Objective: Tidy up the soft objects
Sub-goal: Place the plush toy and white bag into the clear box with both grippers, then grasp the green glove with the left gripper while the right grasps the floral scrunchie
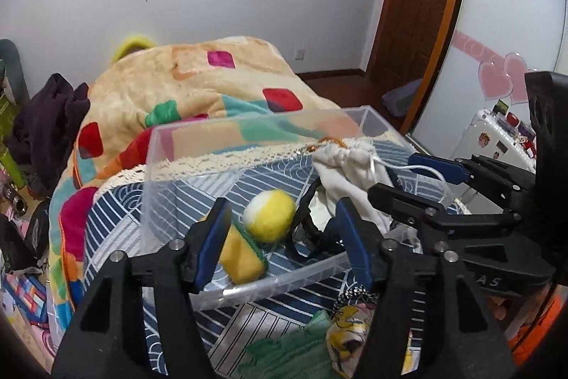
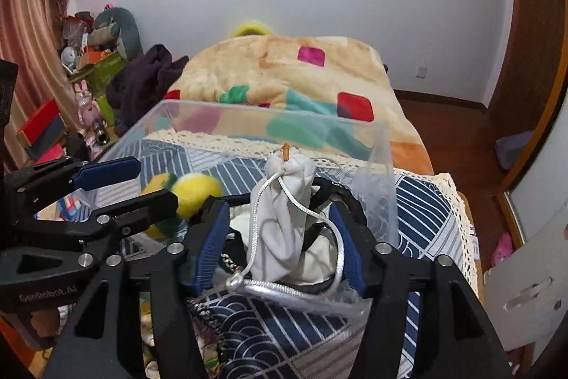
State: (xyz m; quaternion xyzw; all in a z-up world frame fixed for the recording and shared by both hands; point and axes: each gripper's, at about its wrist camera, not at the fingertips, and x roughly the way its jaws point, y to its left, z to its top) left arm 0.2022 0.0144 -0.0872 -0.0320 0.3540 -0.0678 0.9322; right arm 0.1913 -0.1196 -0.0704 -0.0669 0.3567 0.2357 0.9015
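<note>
Box (image 1: 248, 286): clear plastic, on the bed, in the centre of both frames.
Ball (image 1: 269, 215): yellow and white, inside the box, touching the sponge (image 1: 241, 258) at lower left of it.
Pouch (image 2: 284, 219): white drawstring bag, standing upright in the right part of the box, its cord (image 2: 284, 290) hanging over the near rim.
Left gripper (image 1: 280, 247): jaws wide, holding nothing, above the near rim of the box.
Right gripper (image 2: 280, 247): jaws wide around the pouch, not pressing it.
Blanket (image 1: 198, 84): colourful, behind the box.
</note>
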